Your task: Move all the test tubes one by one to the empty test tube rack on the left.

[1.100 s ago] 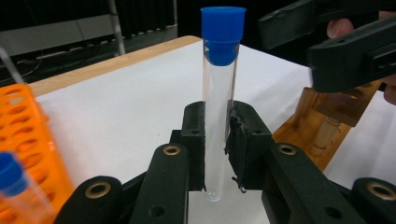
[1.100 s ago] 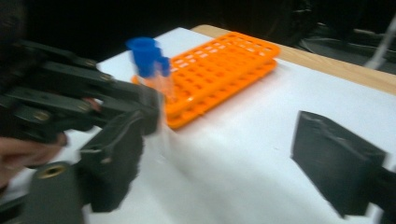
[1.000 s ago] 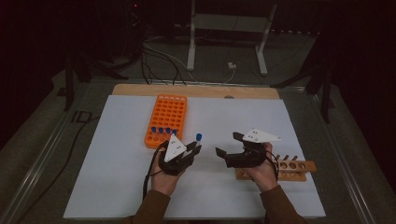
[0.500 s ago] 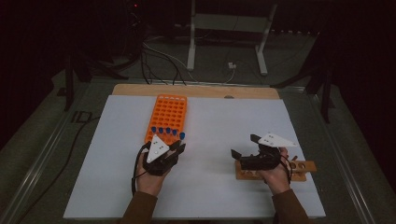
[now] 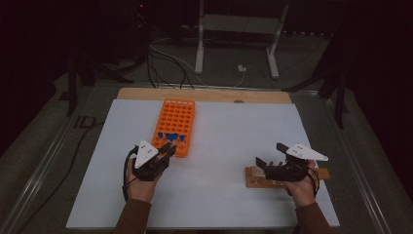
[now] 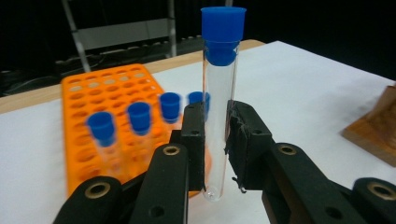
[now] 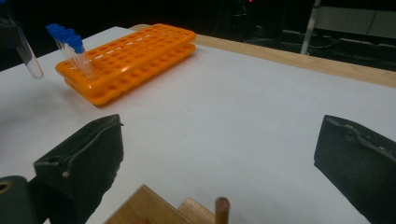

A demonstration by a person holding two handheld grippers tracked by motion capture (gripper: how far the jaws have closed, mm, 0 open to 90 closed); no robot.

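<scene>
Orange plastic marks the left of the scene: a test tube rack (image 5: 174, 126) lies on the white table sheet (image 5: 219, 146), with a few blue-capped tubes (image 6: 139, 122) standing in the holes at its near end. Just at that near end hangs the left gripper (image 5: 165, 152), its jaws clamped on the glass of a clear test tube with a blue cap (image 6: 219, 93). The tube stands upright between the pads, cap well above them and rounded bottom below, free of the table. It looks ready to go down into a hole of the rack.

Farther right, well apart across bare sheet, the right gripper (image 5: 270, 161) hovers over a wooden stand (image 5: 258, 176) with short pegs. Its jaws have just been opening and now gape wide, with nothing between them; one peg (image 7: 222, 207) rises below the gap.

The risks sit mostly on the left. Smooth glass held by a narrow band of pad could slip or tilt if the hand moves briskly. A tube lowered off-centre would catch the rim of a hole, or knock its capped neighbours, which stand close together. On the right, the open jaws hang low enough that a careless sweep might nudge the light wooden stand across the sheet.
</scene>
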